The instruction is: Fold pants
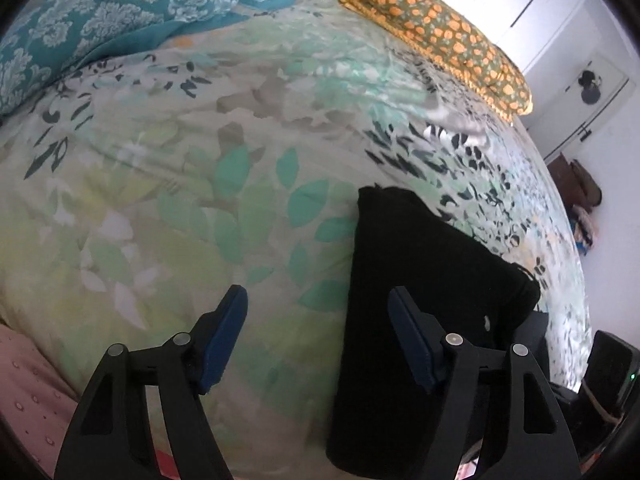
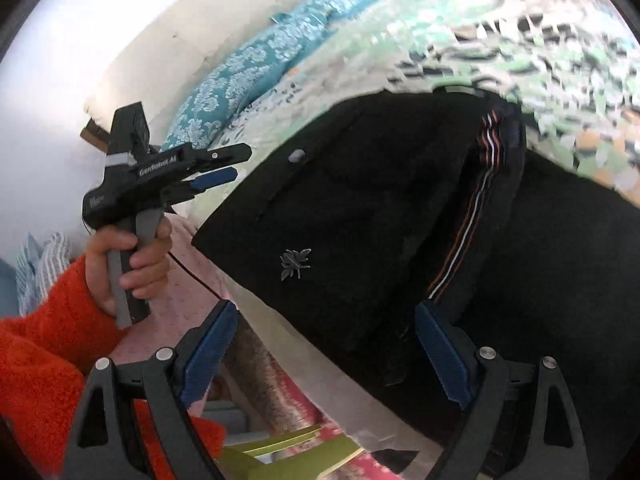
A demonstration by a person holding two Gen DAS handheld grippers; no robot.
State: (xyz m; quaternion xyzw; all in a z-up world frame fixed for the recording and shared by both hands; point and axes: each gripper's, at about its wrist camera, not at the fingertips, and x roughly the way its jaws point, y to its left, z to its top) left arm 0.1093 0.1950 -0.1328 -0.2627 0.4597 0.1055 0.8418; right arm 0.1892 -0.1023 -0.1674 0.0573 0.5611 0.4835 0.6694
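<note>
The black pants [image 1: 424,264] lie folded on the leaf-print bedspread [image 1: 200,200] near the bed's front edge. In the right wrist view the pants [image 2: 360,208] show a button, a small grey emblem and a striped side seam. My left gripper [image 1: 318,300] is open and empty, hovering above the bedspread just left of the pants; it also shows in the right wrist view [image 2: 236,166], held in a hand with an orange sleeve. My right gripper [image 2: 324,320] is open and empty, just over the pants' near edge.
Teal patterned pillows [image 1: 100,20] lie at the bed's far left. A folded orange-flowered blanket [image 1: 444,36] lies along the far right. A pink cloth [image 2: 176,280] hangs at the bed's front edge. White wardrobe doors and a wall stand beyond the bed.
</note>
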